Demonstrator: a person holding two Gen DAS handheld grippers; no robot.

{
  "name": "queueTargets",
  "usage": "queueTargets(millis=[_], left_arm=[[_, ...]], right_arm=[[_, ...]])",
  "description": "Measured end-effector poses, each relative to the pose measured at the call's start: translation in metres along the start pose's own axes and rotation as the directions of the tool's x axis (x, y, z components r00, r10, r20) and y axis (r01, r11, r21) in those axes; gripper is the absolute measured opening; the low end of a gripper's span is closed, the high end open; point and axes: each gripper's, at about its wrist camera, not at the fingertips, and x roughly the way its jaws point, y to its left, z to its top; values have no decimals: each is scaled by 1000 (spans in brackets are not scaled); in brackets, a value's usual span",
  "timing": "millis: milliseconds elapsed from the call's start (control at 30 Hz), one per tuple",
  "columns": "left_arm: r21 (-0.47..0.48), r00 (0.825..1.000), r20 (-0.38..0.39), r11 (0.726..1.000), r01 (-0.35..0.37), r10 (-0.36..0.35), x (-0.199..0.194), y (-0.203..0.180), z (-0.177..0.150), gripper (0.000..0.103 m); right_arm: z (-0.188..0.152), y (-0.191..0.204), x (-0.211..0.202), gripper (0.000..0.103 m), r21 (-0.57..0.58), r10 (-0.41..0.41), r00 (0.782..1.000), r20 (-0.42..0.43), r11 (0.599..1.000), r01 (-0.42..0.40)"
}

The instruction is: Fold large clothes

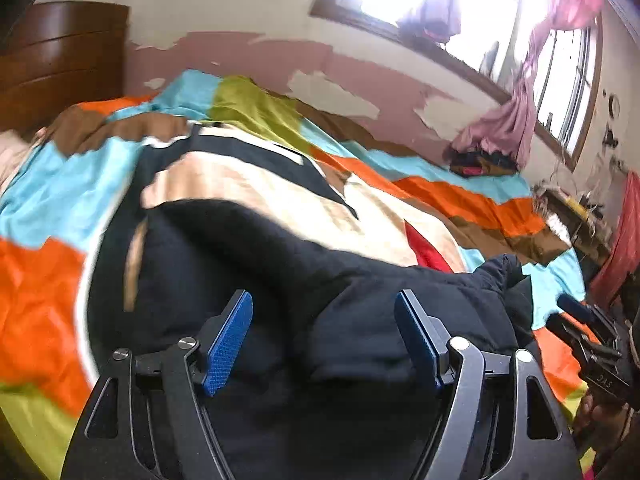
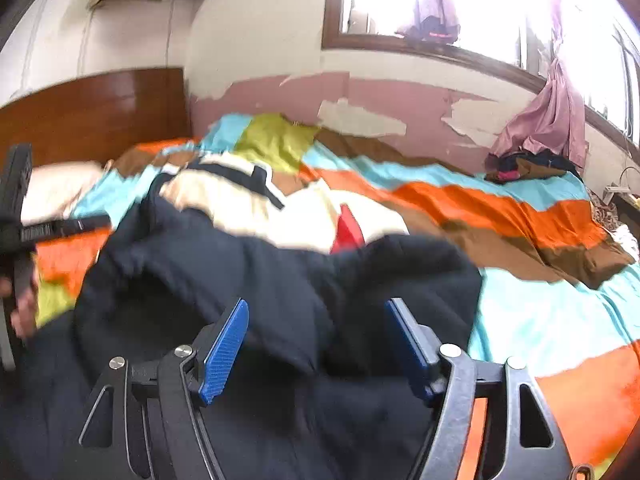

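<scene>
Left wrist view: bed (image 1: 472,196) w/ striped cover fills most of frame, blurred by motion; its near edge is cut off under the tongs. Headboard (image 1: 60,60) far left, partly cropped. Window (image 1: 460,12) far right is blown out, detail lost. Pink curtain (image 1: 516,120) hangs down to the cover's far right edge, over a dark pile too small to make out.

Jacket (image 1: 320,280) – navy outside, cream/red lining showing – lies mid-bed, long axis running near to far, far end toward headboard. Near part is bunched & dark, folds hard to read. Bare cover left and right of it; more open room on the right side in right wrist view.

Left gripper (image 1: 324,340): released, blue pads wide apart, navy cloth seen between them; contact w/ cloth can't tell. Right gripper (image 2: 318,344): also released, pads apart over the jacket's (image 2: 280,280) near bunch. Each tong shows at the other view's edge, cropped: right one (image 1: 596,344) near right, left one (image 2: 20,220) at left.
</scene>
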Motion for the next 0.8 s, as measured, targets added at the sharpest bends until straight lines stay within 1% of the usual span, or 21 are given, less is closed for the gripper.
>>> queueTargets(millis=[33, 100, 133, 167, 200, 233, 300, 367, 400, 467, 567, 667, 733, 800], left_arm=[[16, 1000, -23, 1000, -3, 3, 13, -5, 3, 68], [55, 996, -90, 998, -20, 25, 43, -14, 1, 68], [87, 990, -134, 996, -26, 38, 57, -15, -3, 68], [127, 984, -165, 991, -42, 63, 70, -17, -9, 68], [159, 982, -170, 986, -53, 81, 77, -16, -15, 68], [183, 983, -164, 982, -46, 77, 81, -14, -22, 68], [197, 989, -143, 980, -21, 50, 85, -5, -33, 71], [187, 991, -133, 982, -7, 32, 90, 3, -41, 77], [173, 991, -132, 985, 2, 21, 92, 4, -44, 77], [146, 995, -103, 989, 10, 5, 94, 7, -50, 79], [159, 998, -60, 987, -14, 24, 97, 3, -54, 80], [174, 999, -26, 984, -40, 46, 97, 0, -56, 80], [187, 998, -4, 980, -64, 65, 93, -2, -58, 82], [177, 996, -15, 981, -80, 84, 85, -3, -59, 82]], right_arm=[[4, 4, 10, 48, -3, 7, 1000, -5, 1000, -7], [11, 13, 39, 36, -27, 13, 998, -57, 1000, -14], [8, 14, 52, 29, -29, 23, 996, -92, 999, -26], [4, 15, 65, 27, -28, 34, 990, -136, 999, -38], [-4, 17, 80, 25, -38, 34, 982, -184, 998, -42], [-11, 18, 86, 25, -53, 26, 978, -206, 998, -37], [-30, 18, 99, 25, -77, 19, 971, -239, 996, -38], [-44, 14, 98, 25, -60, 40, 977, -208, 997, -53], [-48, 11, 99, 25, -44, 50, 978, -201, 997, -60], [-54, 7, 101, 24, -17, 60, 979, -193, 998, -65], [-56, 5, 104, 23, -8, 51, 982, -185, 999, -53], [-56, 8, 106, 23, -25, 34, 984, -178, 999, -39], [-55, 8, 106, 24, -29, 34, 985, -170, 999, -40], [-54, 9, 99, 25, -35, 35, 986, -164, 999, -41]])
